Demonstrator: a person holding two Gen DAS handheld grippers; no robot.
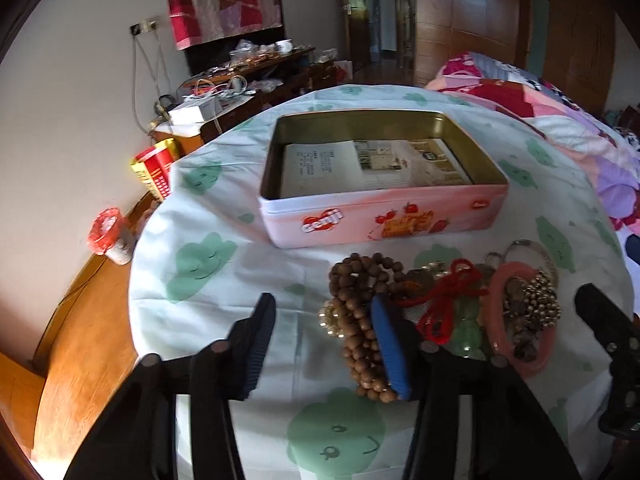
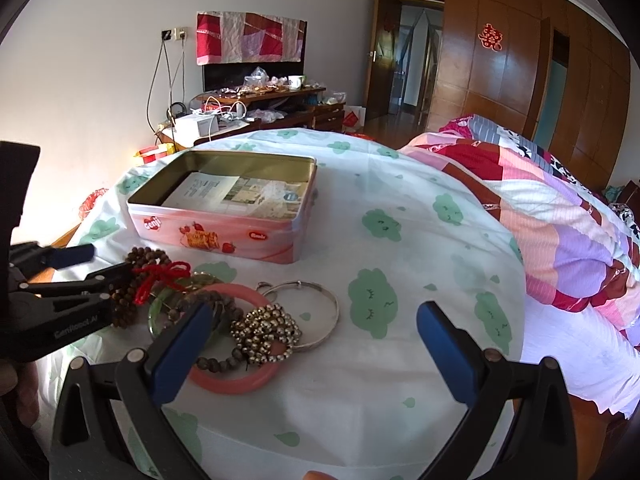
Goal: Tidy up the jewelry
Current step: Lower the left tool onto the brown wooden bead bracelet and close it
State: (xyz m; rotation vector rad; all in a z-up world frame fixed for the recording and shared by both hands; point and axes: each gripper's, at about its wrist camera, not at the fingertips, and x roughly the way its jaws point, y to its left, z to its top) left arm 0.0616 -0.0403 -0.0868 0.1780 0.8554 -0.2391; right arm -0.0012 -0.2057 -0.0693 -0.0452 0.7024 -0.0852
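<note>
Pile of jewelry is sitting on the near side of the cloth (image 2: 420,264), tin (image 1: 384,216) standing open just beyond it, holding only a leaflet (image 1: 360,168).

Left gripper (image 1: 324,344) is hanging open over the pile's left edge. Its right finger is lying against the wooden beads (image 1: 360,320), the left finger is over bare cloth, and nothing is clamped. Right gripper (image 2: 312,344) is standing wide open and empty, near side of the pile.

Handling, my guess:
- Wooden beads: light and floppy, looking coiled several times. Pinching across a bunch of loops is looking safer than a single strand, since loops may be trailing.
- Red cord (image 1: 444,300): soft and snagging; it seems tied in with the beads and may be dragging neighbours.
- Pink bangle (image 2: 236,380), green bangle (image 2: 160,304): stiff, slick, probably brittle. Gripping across the rim.
- Silver bangle (image 2: 320,320): thin and stiff, lying flat, so hard to get under.
- Gold beads (image 2: 266,332): bunched, probably heavier.

Count: one tin, three bangles, at least three bead strands (wooden, gold, dark beads (image 2: 224,356)), one cord. The tangle is hiding the rest.
</note>
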